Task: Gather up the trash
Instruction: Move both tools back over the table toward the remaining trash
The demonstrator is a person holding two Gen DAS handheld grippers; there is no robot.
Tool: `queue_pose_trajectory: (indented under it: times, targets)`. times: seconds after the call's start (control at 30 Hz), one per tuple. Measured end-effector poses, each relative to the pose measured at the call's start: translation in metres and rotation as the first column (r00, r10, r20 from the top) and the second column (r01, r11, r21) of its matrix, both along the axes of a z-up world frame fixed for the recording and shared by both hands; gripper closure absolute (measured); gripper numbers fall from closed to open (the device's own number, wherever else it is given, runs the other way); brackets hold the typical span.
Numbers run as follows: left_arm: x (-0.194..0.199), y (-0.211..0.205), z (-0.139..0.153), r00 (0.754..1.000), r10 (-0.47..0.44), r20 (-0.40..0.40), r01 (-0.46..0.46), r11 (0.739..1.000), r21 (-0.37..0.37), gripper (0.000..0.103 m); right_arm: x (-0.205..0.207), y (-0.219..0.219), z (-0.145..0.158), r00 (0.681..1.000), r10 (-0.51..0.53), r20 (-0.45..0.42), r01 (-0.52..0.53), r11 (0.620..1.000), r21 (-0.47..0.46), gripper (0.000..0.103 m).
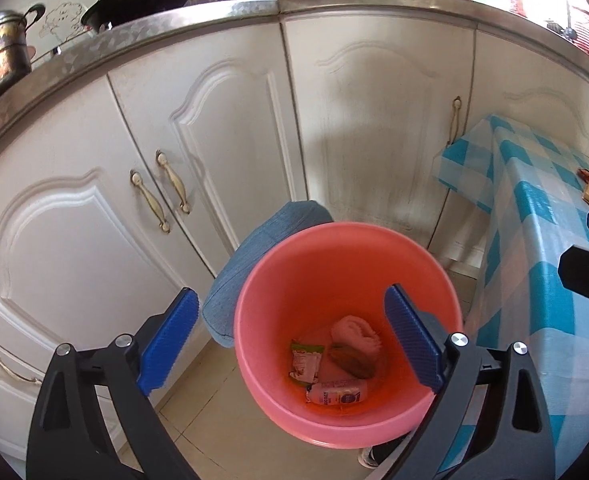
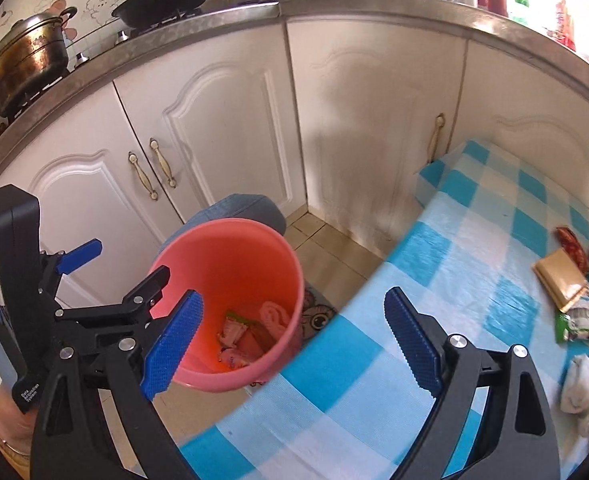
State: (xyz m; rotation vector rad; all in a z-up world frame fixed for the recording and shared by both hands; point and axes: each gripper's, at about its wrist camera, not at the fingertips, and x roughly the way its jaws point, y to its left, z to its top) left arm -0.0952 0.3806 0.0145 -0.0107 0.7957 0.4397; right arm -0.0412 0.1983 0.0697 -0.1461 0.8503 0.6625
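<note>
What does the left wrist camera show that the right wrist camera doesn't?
Only the left wrist view shows the pink bottle lying at the bucket's bottom and the open left tongs head-on. Only the right wrist view shows the white crumpled wad and green packet on the table, plus the open right tongs. Both show the pink bucket, checked tablecloth and white cabinets.

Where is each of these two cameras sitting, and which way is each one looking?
Left wrist: rides the left gripper, looking down into the pink bucket; its open blue fingers show, nothing between them.
Right wrist: rides the right gripper, looking down over the checked tablecloth edge; its open fingers, the left gripper and a hand show.
Shared: bucket, white cabinets, tablecloth.
</note>
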Motion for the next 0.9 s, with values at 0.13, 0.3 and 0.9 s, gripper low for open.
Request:
queue_pose_trajectory:
  times: [0.13,0.3,0.9]
  targets:
    - [0.001,-0.020,0.013,0.998,-0.053,0.027,0.052,0.998,0.027,0.008,-0.009,-0.023,0.007,0.999,-0.041,0.005,0.041,0.999,0.032,0.012]
    - [-0.001,-0.046,0.028,0.993,-0.113,0.047,0.109,0.991,0.072,0.008,-0.020,-0.047,0.014,0.995,-0.094,0.025,0.093,0.995,0.047,0.012]
    - [-0.004,-0.127,0.060,0.954,-0.287,0.085,0.275,0.953,0.129,0.008,-0.053,-0.136,0.032,0.966,-0.252,0.060,0.246,0.964,0.099,0.012]
